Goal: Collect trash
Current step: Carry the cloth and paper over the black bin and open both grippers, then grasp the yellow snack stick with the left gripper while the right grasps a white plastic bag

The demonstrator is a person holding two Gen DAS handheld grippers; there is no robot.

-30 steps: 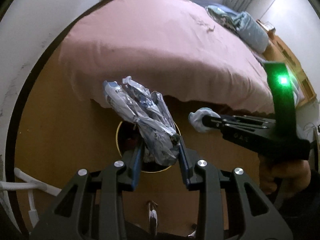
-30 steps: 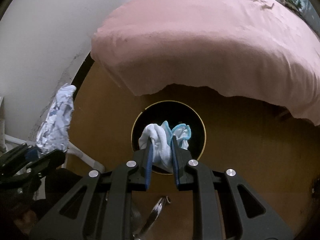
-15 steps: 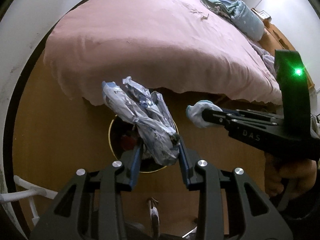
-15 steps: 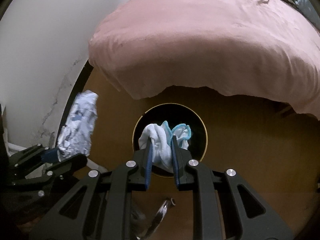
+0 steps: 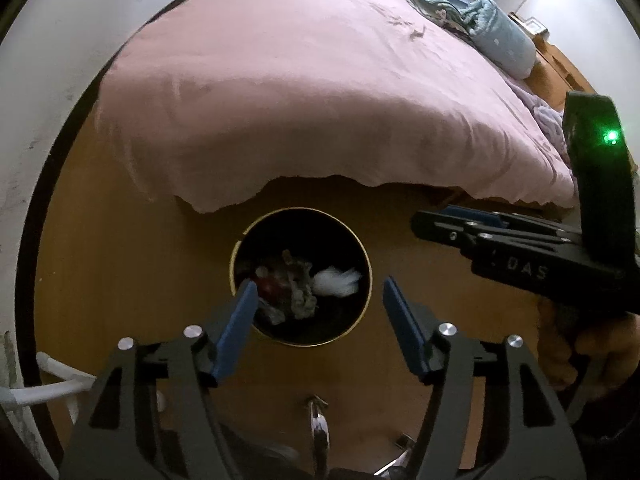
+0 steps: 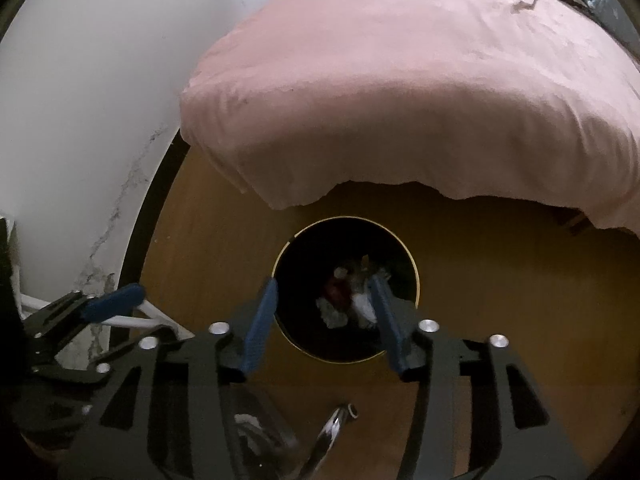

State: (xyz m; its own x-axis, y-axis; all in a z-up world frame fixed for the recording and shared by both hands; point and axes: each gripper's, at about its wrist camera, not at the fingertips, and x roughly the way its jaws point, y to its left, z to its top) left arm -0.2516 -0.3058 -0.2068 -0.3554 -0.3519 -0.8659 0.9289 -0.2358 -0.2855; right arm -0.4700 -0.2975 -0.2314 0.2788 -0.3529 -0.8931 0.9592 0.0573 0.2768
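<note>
Both tongs hang spread wide and empty over my round black trash bin (image 5: 362, 236): left tongs (image 5: 316, 308) and right tongs (image 6: 326, 312). Crumpled wrappers (image 5: 298, 288) and a white wad (image 5: 334, 280) lie inside it, on the wooden floor (image 5: 120, 248) just beside the pink-covered bed (image 5: 304, 92).

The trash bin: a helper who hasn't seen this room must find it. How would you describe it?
Find the bed under the pink cover. On the wooden floor just before its draped edge stands the trash bin: round, black inside, with a thin gold rim and crumpled trash at the bottom.
</note>
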